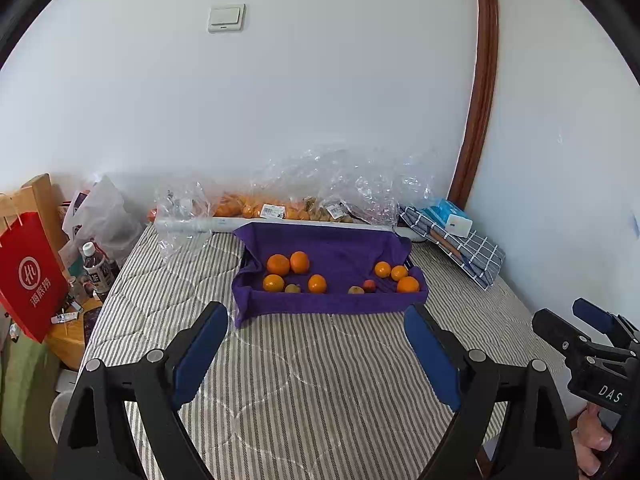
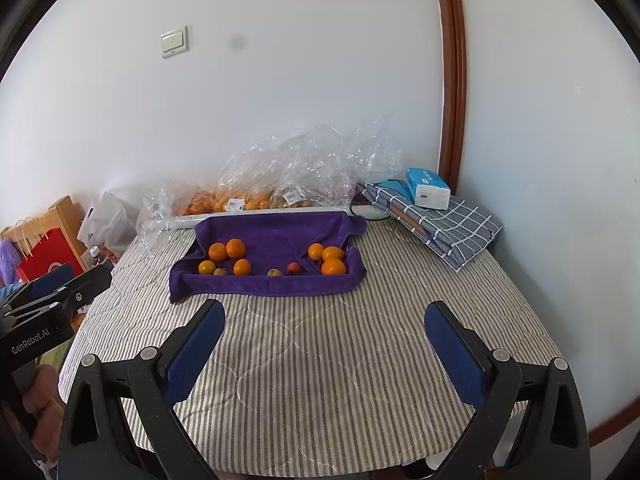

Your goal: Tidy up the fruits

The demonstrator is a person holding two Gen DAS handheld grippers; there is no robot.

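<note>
A tray lined with a purple towel (image 1: 340, 248) (image 2: 276, 232) sits on the striped table. Several oranges lie in it, one group at the left (image 1: 278, 265) (image 2: 218, 252) and one at the right (image 1: 408, 285) (image 2: 333, 267). Small yellowish fruits (image 1: 292, 289) (image 2: 273, 272) and a small red one (image 1: 369, 285) (image 2: 293, 267) lie near the front wall. My left gripper (image 1: 316, 316) is open and empty, short of the tray. My right gripper (image 2: 325, 312) is open and empty, also short of it. Each gripper shows at the other view's edge (image 1: 592, 332) (image 2: 60, 288).
Clear plastic bags of fruit (image 1: 280, 208) (image 2: 248, 200) lie against the wall behind the tray. A folded checked cloth (image 1: 460, 248) (image 2: 448, 224) with a tissue pack (image 2: 428, 188) is at the back right. A red bag (image 1: 28, 276) and bottles (image 1: 96, 266) stand left of the table.
</note>
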